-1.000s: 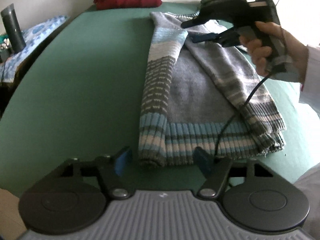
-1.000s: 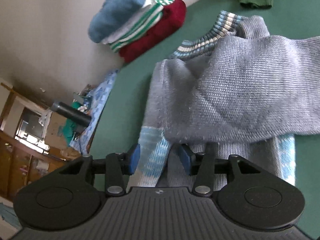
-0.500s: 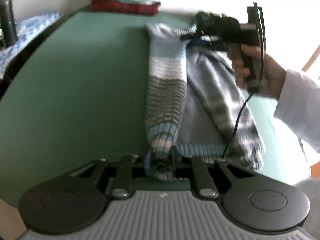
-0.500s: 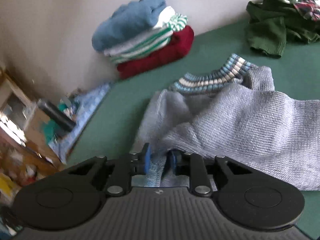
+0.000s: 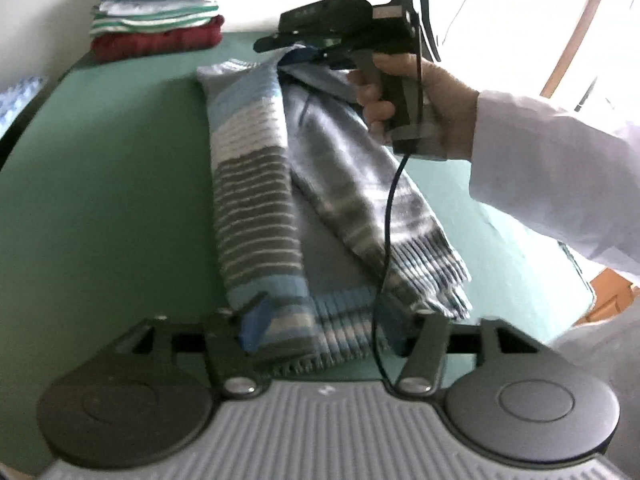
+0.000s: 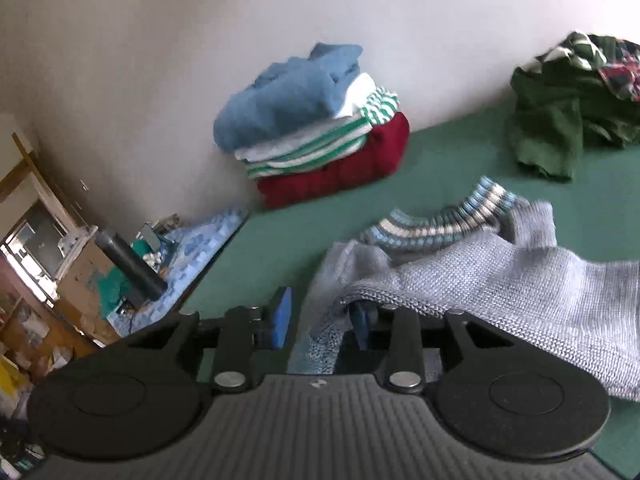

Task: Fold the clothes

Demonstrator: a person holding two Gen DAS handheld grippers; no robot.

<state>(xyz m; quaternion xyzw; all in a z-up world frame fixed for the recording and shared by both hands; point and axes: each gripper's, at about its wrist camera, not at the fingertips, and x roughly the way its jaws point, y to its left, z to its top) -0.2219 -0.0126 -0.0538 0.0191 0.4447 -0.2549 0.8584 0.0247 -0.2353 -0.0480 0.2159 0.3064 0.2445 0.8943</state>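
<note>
Between the parting fingers of the left claw point(image 5: 324, 326) lies the ribbed hem of the striped sweater point(image 5: 256, 184), no longer pinched; the right claw point(image 6: 320, 318), held in a hand point(image 5: 420, 104) at the far end, is also opening with the grey knit of the shoulder draped across it. Both sleeves are already folded lengthwise over the body, which rests on the green table point(image 5: 100, 184). Judging by this, the sweater seems to need one crosswise fold. Beyond it sits a folded stack point(image 6: 316, 132), while a green heap point(image 6: 560, 120) waits unfolded.
</note>
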